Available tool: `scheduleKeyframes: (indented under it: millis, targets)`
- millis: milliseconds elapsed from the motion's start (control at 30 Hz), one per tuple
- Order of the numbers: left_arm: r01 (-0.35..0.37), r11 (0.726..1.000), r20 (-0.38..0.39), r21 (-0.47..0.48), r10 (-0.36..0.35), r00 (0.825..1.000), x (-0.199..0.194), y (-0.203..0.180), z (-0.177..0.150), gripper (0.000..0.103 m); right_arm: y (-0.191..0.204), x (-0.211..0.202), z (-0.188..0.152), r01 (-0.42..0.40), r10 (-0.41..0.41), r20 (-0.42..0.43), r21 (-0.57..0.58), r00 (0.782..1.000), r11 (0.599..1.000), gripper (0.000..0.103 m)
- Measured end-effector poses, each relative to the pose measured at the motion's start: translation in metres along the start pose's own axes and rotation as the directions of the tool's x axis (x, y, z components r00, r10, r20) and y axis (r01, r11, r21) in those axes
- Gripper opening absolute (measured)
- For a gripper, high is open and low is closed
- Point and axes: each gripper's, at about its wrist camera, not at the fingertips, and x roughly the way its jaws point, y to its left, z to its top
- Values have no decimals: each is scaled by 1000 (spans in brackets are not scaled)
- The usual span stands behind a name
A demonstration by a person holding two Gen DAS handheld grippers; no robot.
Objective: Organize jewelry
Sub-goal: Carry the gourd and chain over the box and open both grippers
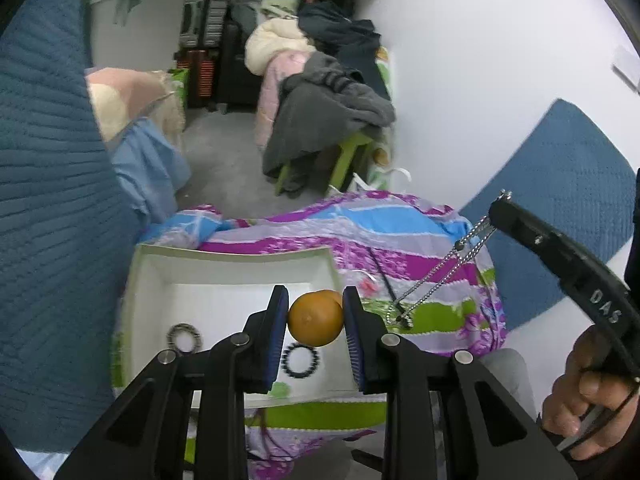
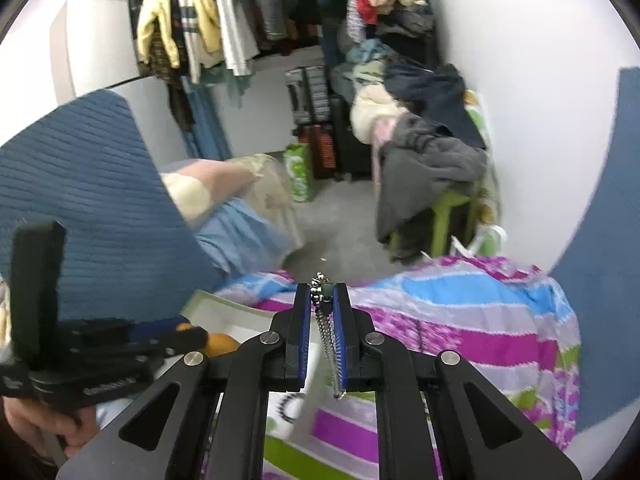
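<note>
Bright even indoor light, strong fisheye bending, motion blur throughout

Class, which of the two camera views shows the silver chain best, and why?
The left wrist view: the silver chain hangs there at full length from the right claw down to the patterned cloth. The right wrist view shows only a short stretch of it pinched between the pads.

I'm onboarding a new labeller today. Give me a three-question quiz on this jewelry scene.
1. True or false: the left hand-held gripper is shut on the orange ball.
2. What does the right hand-held gripper hold: A) silver chain B) bracelet C) nothing?
3. How many beaded rings lie in the white box?

Key: 1 true; 2 A; 3 two, the lighter ring and the darker ring.
</note>
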Motion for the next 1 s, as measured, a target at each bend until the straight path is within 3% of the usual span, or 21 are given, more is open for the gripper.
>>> scheduleKeyframes:
  millis: [267,667,833,1000]
  targets:
    - [-44,998,-24,-49,43,999,12,45,-17,28,37,41,-15,-78,76,-84,-16,994,997,9]
    - [-61,994,-106,-88,52,993,52,80,-58,28,49,102,-83,-63,53,-264,-30,963,998,9]
    - [-60,993,-122,-100,48,991,62,84,-68,28,49,112,-107,-62,49,-316,-30,948,998,9]
    - [-58,994,-111,-97,48,993,62,82,-70,28,49,113,-111,-74,60,-325,-29,944,997,10]
